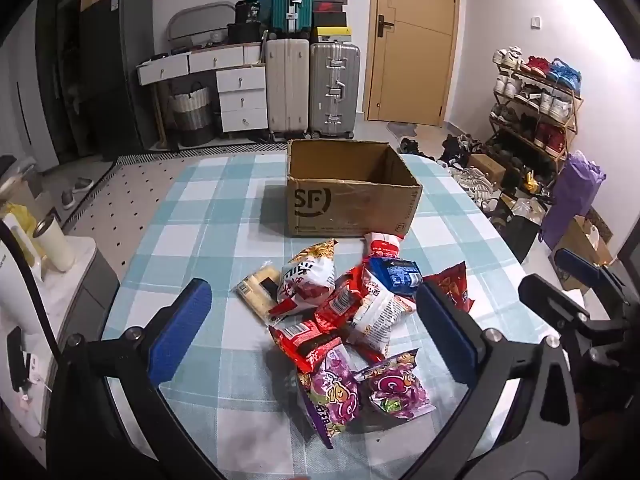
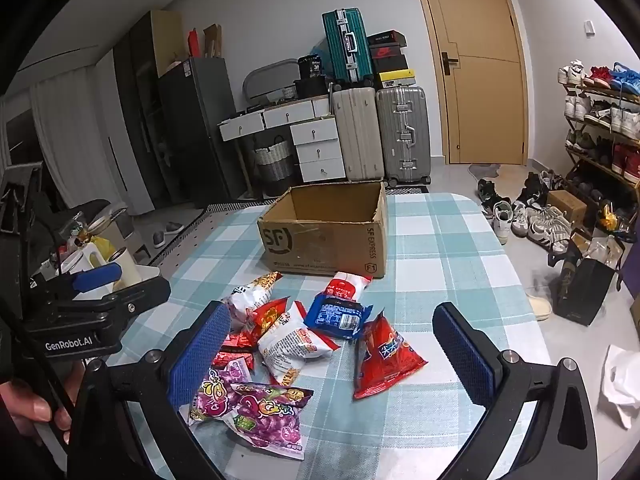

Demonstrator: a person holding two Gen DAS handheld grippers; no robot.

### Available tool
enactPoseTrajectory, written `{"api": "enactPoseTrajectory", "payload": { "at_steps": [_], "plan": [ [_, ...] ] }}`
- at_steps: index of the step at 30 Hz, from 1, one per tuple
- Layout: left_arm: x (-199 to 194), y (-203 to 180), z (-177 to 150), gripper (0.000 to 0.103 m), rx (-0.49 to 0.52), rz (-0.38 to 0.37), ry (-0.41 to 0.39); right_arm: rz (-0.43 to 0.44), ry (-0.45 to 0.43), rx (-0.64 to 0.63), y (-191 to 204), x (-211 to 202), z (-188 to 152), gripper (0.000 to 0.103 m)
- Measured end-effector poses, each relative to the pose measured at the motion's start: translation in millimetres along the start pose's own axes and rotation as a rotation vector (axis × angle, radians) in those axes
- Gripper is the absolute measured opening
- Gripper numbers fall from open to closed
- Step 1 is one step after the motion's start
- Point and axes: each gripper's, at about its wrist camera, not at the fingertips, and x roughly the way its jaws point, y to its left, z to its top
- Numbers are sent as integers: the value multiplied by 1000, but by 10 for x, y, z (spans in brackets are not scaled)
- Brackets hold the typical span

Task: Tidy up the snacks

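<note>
Both the left gripper and right gripper hover spread and empty above the snack pile; no packet is lifted yet, so next comes pinching 1 for the cardboard box.

The surface wears a cloth with blue and white squares. An open brown box with "SF" on its side sits on it toward the far end. In front of the box lies a loose pile of snack bags: red ones, white ones, a small blue pack and two purple bags at the near end. Some bags lie on top of others.
</note>
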Motion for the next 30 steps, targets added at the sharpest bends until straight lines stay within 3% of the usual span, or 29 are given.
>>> {"api": "enactPoseTrajectory", "payload": {
  "at_steps": [2,4,7,30],
  "plan": [
    [53,-20,46,102,14,11,17,-1,6,8,-6,7,6,103],
    [-35,-15,-20,102,12,-3,-34,-2,-14,-1,2,-7,0,103],
    [-85,-22,-43,102,-3,-13,-45,-4,-11,-4,5,-1,5,103],
    [-21,50,-54,102,-28,-35,-23,0,-13,-2,15,-4,34,103]
  ]
}}
